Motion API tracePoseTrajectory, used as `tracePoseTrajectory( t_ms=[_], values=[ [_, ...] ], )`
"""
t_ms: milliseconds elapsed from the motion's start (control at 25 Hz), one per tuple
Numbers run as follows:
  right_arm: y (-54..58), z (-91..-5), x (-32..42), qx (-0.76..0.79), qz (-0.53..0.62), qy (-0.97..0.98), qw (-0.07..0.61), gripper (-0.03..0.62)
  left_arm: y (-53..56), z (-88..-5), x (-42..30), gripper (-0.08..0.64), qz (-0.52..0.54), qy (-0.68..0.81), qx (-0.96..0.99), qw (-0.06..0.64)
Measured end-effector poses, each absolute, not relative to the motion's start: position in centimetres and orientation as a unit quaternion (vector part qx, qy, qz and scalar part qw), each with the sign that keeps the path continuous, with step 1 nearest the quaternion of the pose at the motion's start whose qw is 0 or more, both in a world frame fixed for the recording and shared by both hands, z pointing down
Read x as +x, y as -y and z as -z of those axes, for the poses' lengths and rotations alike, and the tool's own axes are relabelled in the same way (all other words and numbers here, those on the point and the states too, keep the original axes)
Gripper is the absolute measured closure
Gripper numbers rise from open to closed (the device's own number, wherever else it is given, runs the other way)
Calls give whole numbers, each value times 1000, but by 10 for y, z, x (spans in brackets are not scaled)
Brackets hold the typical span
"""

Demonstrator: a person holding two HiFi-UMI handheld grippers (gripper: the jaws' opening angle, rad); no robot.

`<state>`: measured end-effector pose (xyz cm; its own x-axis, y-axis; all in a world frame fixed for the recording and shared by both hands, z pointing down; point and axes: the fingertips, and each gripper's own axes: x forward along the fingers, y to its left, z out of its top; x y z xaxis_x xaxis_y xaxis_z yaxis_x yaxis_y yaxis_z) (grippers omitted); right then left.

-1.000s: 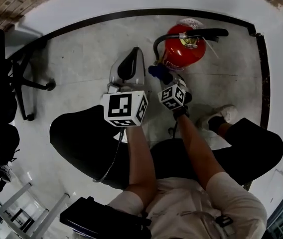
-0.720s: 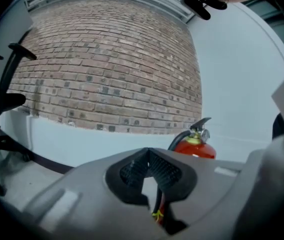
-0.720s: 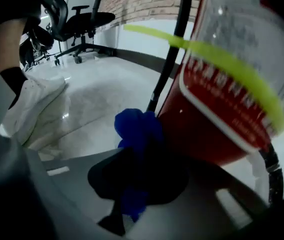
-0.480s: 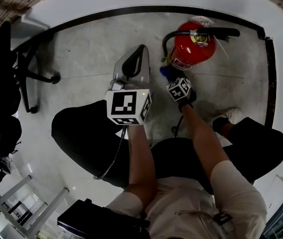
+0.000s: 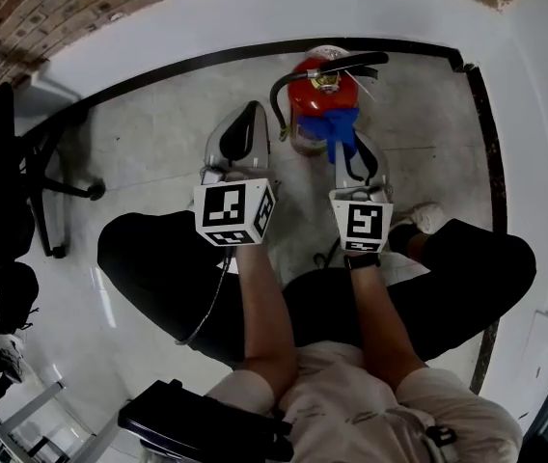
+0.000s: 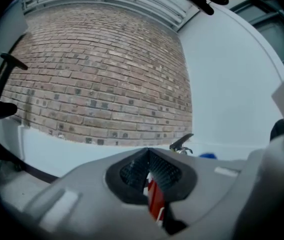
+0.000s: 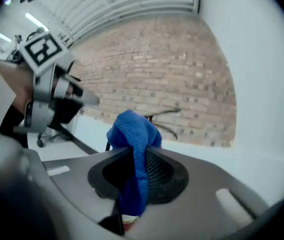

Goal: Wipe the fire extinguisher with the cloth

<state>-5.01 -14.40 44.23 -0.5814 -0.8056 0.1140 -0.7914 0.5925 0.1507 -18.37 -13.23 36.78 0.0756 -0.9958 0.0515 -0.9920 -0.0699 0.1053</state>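
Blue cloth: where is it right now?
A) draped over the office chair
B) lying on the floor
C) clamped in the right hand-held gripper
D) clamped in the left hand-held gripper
C: the right gripper view shows the blue cloth pinched between the jaws of the right hand-held gripper, and the head view shows it up at the red fire extinguisher.

An office: brick wall (image 6: 97, 74), wheeled swivel chair (image 5: 4, 162).

left gripper (image 5: 251, 114): jaws together, seemingly empty | right gripper (image 5: 344, 150): jaws clamped on cloth (image 7: 132, 129) | forearms (image 5: 260, 307): both stretched forward, side by side
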Motion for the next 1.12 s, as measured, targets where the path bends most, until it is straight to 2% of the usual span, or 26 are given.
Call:
tracePoseTrajectory(
  t_ms=[80,160,280,600,800,1120],
  values=[
    [150,-390,-46,451,85,887,59,529,130,-364,-181,558,26,679,732,56],
    [160,-376,-57,425,106,896,81,529,126,-363,-177,558,29,678,733,56],
    [175,-394,-79,385,130,905,128,528,117,-361,-173,558,27,679,732,52],
    [141,-433,-92,359,190,900,156,531,101,-370,-182,558,32,693,718,61],
    [140,-557,-97,315,128,899,277,531,99,-389,-177,558,31,699,710,81],
    [136,-741,-107,243,49,885,395,531,91,-423,-178,558,4,712,694,108]
  ],
)
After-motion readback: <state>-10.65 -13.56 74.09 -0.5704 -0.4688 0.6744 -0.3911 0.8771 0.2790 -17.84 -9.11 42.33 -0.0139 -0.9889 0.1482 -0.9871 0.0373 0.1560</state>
